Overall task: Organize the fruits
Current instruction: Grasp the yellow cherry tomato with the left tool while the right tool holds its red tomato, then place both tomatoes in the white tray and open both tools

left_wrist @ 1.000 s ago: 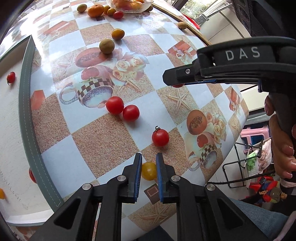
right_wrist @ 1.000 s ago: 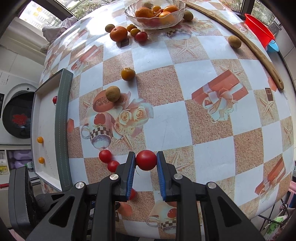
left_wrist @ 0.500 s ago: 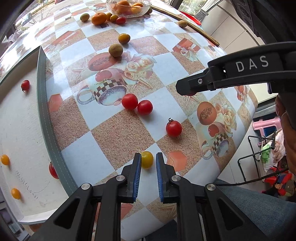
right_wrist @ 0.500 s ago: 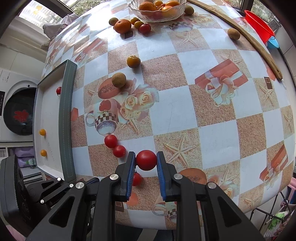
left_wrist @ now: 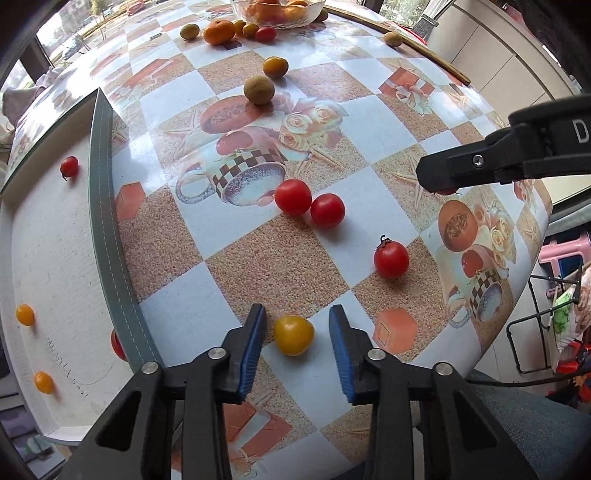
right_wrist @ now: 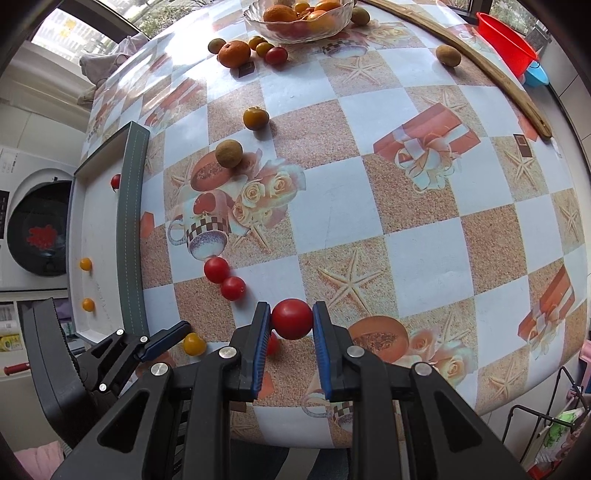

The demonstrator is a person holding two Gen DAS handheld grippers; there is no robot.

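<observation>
My left gripper is open, its blue pads on either side of a yellow cherry tomato that lies on the tablecloth near the front edge. My right gripper is shut on a red tomato and holds it above the table. Two red tomatoes touch each other mid-table, and a stemmed one lies to the right. The white tray at the left holds small red and yellow tomatoes.
A glass bowl of oranges stands at the far edge, with several loose fruits near it. A brown fruit and an orange one lie mid-table. A wooden strip runs along the right rim. A wire rack stands beyond the table.
My left gripper has opened and let go of the yellow tomato, which now lies on the table between the fingers. My right gripper has kept the red tomato and drawn back slightly.
</observation>
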